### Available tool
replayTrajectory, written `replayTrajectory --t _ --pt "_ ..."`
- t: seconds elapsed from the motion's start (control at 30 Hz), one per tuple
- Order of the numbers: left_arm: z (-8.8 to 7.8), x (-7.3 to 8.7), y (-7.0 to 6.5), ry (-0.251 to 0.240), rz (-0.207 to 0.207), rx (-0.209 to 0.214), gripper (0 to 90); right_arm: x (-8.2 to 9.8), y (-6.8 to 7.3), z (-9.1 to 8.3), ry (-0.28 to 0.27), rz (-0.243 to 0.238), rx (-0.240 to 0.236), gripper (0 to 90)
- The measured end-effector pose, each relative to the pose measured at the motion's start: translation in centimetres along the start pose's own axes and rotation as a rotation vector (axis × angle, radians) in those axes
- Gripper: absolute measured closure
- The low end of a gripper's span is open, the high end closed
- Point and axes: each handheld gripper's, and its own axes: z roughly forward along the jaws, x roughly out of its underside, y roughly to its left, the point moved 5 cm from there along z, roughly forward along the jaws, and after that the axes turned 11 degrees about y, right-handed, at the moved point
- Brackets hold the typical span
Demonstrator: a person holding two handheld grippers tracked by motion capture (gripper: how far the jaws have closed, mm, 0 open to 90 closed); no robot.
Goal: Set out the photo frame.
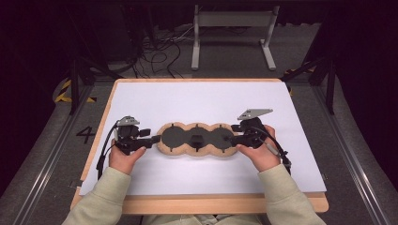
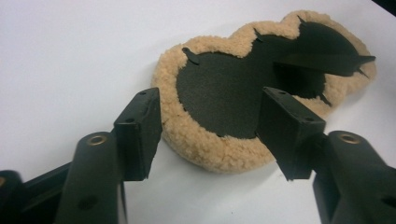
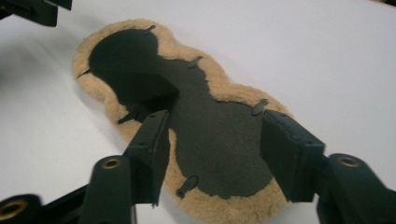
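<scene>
Two claws sit at either end of one long pad (image 1: 196,139), which lies flat across the middle of the white table (image 1: 197,98), its length running left to right. Look at that shape: three rounded lobes joined in a row, like a peanut with an extra bulge. A fluffy tan fleece border, curly and woolly, runs all around the edge, while the centre is a flat, matte black sheet with short slits notched along its margin.

On the left, the left claw (image 1: 151,139) rests at the pad's left lobe, jaws wide apart and pressing on nothing. On the right, the right claw (image 1: 234,138) is at the right lobe, jaws also spread, nothing pinched. Both are blocky black parts with brass-coloured pivots, and a grey three-cornered plate (image 1: 254,113) rides above the right one.

From above you get the whole layout: both hands, cream sleeves, the wooden rim under the white sheet, and dark floor with cables and a grey metal frame (image 1: 232,35) at the far side.

Closer in, the left gripper view brings out the fleece pile at the near lobe, straddled loosely by the two jaws, and a black flap lifted off the far lobe that the overhead hardly shows. Over in the right gripper view, the black sheet runs away lengthwise, with a raised fold at its far end and small slits clear along both edges.
</scene>
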Motion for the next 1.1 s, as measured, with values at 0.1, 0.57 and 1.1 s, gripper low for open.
replayTrajectory --t 0.1,0.57,1.1 --pt "0.4 -0.1 0.5 0.013 -0.035 0.011 33.2 0.3 -0.9 0.4 0.015 0.047 0.0 35.7" --pt "2.8 -0.1 1.7 0.089 -0.111 0.039 24.2 1.5 -3.8 2.9 0.072 0.176 0.021 26.4" --pt "4.4 0.2 2.1 0.165 -0.18 0.064 18.7 2.6 -4.3 5.7 0.156 0.256 -0.024 20.7"
